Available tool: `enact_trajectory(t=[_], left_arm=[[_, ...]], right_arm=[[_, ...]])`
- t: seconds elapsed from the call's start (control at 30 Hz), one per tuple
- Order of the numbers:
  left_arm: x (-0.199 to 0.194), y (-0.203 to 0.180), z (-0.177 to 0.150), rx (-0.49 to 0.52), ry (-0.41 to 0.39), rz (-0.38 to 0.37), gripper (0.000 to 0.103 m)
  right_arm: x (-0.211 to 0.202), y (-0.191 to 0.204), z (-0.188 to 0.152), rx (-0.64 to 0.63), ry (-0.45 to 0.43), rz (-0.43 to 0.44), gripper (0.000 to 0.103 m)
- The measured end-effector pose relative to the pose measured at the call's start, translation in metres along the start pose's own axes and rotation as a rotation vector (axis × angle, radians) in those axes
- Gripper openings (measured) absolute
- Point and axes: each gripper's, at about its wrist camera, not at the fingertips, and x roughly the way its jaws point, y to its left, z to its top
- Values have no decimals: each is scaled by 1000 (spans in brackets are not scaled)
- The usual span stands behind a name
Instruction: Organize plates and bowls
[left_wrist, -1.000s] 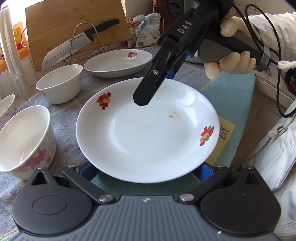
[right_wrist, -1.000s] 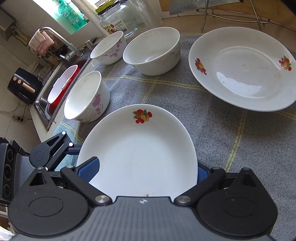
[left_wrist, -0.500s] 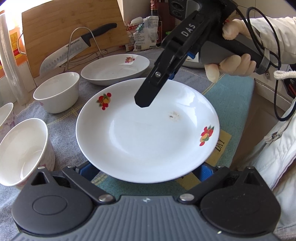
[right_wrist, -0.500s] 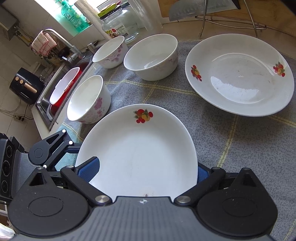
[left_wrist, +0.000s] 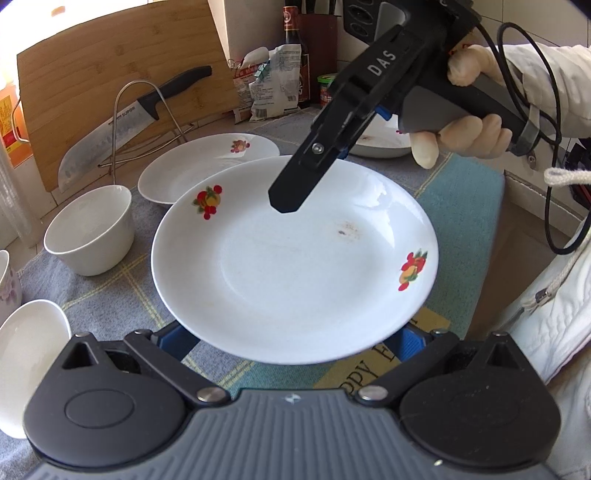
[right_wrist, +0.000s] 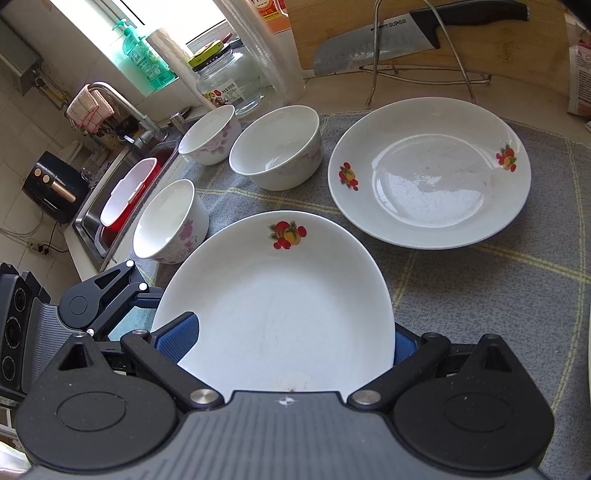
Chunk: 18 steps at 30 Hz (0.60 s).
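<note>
Three bowls on the grey cloth (right_wrist: 480, 295), all empty: plain bowl (right_wrist: 275, 147), flowered bowl (right_wrist: 210, 134) behind it, second flowered bowl (right_wrist: 170, 221) at the worktop's sink-side edge. Spare plate (right_wrist: 428, 173) rests flat toward the worktop's back edge, nothing in it.

Right gripper (right_wrist: 290, 339): jaws set wide, blue pads (right_wrist: 177, 336) against opposite sides of the plate (right_wrist: 280, 306), clamping its near part. A gloved hand (left_wrist: 469, 136) grips the handle.

Left gripper (left_wrist: 293, 339): jaws also wide, pads partly hidden under the plate's near rim. Cannot tell whether they pinch it or only sit below.

Plate sits between the two grippers, over the cloth's front edge, partly overlapping the spare plate in the left view. White, shallow, glossy. Two red-and-orange fruit prints on the rim. Small brown stain (left_wrist: 343, 230) on the inner slope. No food in it.
</note>
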Motion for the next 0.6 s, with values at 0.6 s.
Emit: enact_trajectory(t=[0.6], left_arm=[[36,-26,57,74,-18,-63,102]], right_arm=[[-59,-52,-15,59,-83,-53,103]])
